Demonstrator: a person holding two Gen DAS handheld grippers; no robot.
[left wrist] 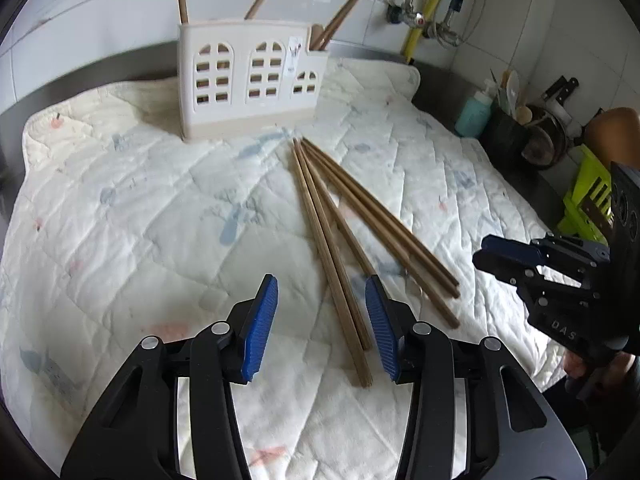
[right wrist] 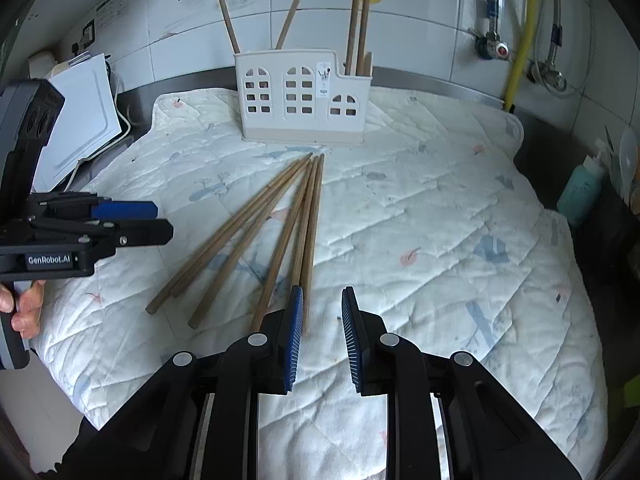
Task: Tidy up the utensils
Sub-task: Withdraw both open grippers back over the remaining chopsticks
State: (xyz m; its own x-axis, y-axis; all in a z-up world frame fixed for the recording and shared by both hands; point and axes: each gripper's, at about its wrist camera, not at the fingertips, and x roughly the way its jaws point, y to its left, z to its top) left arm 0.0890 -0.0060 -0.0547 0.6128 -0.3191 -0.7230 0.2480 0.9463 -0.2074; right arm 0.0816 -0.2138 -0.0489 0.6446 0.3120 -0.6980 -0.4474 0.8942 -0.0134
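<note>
Several brown wooden chopsticks (left wrist: 317, 216) (right wrist: 312, 220) lie fanned out on a white quilted cloth (left wrist: 120, 200) (right wrist: 440, 220). Behind them stands a cream utensil holder (left wrist: 248, 80) (right wrist: 300, 96) with arched cut-outs, and a few chopsticks (left wrist: 344, 12) (right wrist: 356, 24) stand upright in it. My left gripper (left wrist: 322, 284) (right wrist: 160, 220) is open low over the near ends of the chopsticks, and two of them lie between its blue pads, untouched. My right gripper (right wrist: 323, 294) (left wrist: 492, 252) is open with a narrow gap and nothing in it. The chopstick ends lie just left of its left pad.
A teal bottle (left wrist: 474, 114) (right wrist: 580, 192), pots and a green rack (left wrist: 592, 192) crowd the right side. A yellow pipe (left wrist: 428, 4) (right wrist: 520, 32) and valves run up the tiled wall. A white board (right wrist: 80, 120) leans at the left. A hand (right wrist: 24, 308) grips the left tool.
</note>
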